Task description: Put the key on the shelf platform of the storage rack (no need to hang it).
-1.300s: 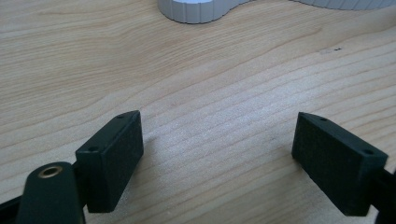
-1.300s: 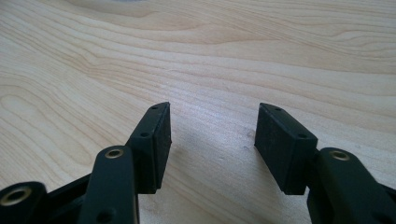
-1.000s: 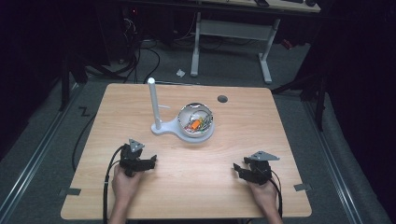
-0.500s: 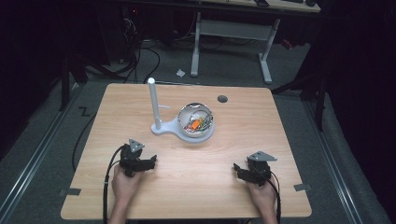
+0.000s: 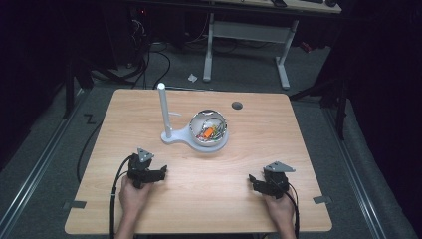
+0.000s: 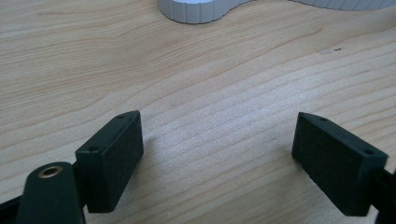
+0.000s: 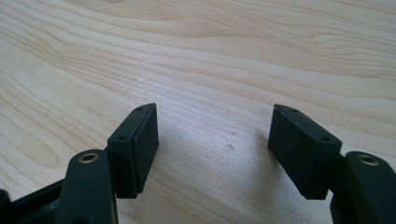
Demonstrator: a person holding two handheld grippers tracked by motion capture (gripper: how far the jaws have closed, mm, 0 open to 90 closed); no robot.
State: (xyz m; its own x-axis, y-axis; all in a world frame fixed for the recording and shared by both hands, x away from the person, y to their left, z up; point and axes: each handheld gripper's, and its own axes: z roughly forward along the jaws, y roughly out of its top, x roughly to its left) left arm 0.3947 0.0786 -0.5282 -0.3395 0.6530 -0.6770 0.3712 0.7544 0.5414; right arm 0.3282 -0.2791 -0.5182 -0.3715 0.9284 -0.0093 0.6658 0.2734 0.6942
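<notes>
Right Tongs Opened, Bowl Not Yet Approached

Little has shifted since the earlier frames: the right tongs [image 5: 255,180] have just been opening and now stand wide with nothing between the pads, while both hands have kept their places. At mid-surface the bowl [image 5: 209,130] of small coloured items is seated on the white stand [image 5: 171,136], beside its upright post [image 5: 163,107]. The left tongs [image 5: 160,173] are likewise held wide and empty (bare wood lies between them). A slow reach towards the bowl is advised, so that the post is not knocked.

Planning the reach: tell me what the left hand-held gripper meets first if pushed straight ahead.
Probably the white stand's base; the left hand-held gripper is open with bare table before it.
</notes>
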